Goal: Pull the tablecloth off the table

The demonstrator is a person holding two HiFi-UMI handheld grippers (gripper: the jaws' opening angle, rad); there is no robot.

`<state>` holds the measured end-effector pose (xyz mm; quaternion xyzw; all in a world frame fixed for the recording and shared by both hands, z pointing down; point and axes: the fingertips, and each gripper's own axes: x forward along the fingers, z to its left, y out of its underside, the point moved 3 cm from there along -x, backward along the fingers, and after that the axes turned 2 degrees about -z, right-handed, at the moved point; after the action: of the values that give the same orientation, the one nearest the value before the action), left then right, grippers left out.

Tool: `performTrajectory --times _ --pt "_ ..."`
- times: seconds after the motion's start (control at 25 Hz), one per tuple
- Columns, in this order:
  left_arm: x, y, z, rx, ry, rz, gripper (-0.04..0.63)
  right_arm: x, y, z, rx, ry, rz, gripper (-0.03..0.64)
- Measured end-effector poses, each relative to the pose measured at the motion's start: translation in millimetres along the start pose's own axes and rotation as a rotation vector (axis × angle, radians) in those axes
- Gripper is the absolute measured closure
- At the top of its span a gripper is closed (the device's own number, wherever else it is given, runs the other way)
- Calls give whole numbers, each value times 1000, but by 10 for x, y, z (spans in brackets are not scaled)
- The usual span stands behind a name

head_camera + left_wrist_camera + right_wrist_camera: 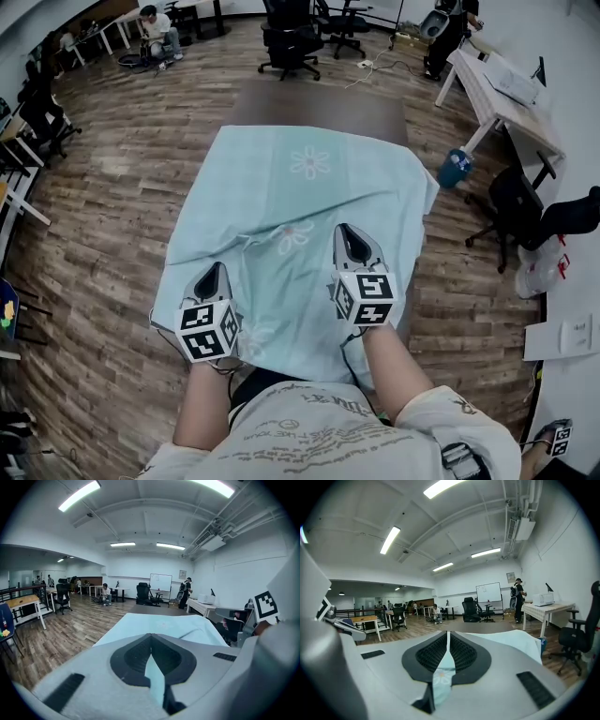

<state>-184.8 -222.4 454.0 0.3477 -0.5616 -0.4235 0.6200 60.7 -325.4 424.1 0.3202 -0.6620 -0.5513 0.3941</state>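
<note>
A pale turquoise tablecloth (300, 206) with white flower prints covers most of a dark brown table (323, 108), whose far end lies bare. The cloth is drawn toward me and creased near the grippers. My left gripper (215, 272) is shut on the cloth near its front left, and a strip of tablecloth (154, 677) shows pinched between its jaws. My right gripper (349, 232) is shut on the cloth further in, with a fold of tablecloth (440, 674) clamped between its jaws.
Black office chairs (291, 42) stand beyond the table. A white desk (502, 89) runs along the right, with a blue bin (454, 169) and a black chair (514, 206) beside it. Wood floor (112, 197) surrounds the table. People sit at the far left and stand at the far right.
</note>
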Motion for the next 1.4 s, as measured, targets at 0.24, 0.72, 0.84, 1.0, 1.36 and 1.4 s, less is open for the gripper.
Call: performTrajectory --times 0.24,0.72,0.84,1.0,1.36,1.4 --pt "351 264 450 -26 -36 95 581 340 124 -319 -48 37 52 592" --pt "767 848 1220 -109 -112 257 487 980 722 -1496 -179 149 284 465" --pt "884 1064 1369 -110 -130 305 457 1148 871 -1711 -214 160 303 446" --pt "1003 1304 1500 -90 -152 352 386 1384 1047 -2049 -202 201 318 411" --pt "1158 1649 1573 -66 -161 432 330 1836 1356 -2746 -186 273 433 370" --pt "1164 1679 1577 -67 -163 441 330 1866 1420 -2808 -157 276 451 370"
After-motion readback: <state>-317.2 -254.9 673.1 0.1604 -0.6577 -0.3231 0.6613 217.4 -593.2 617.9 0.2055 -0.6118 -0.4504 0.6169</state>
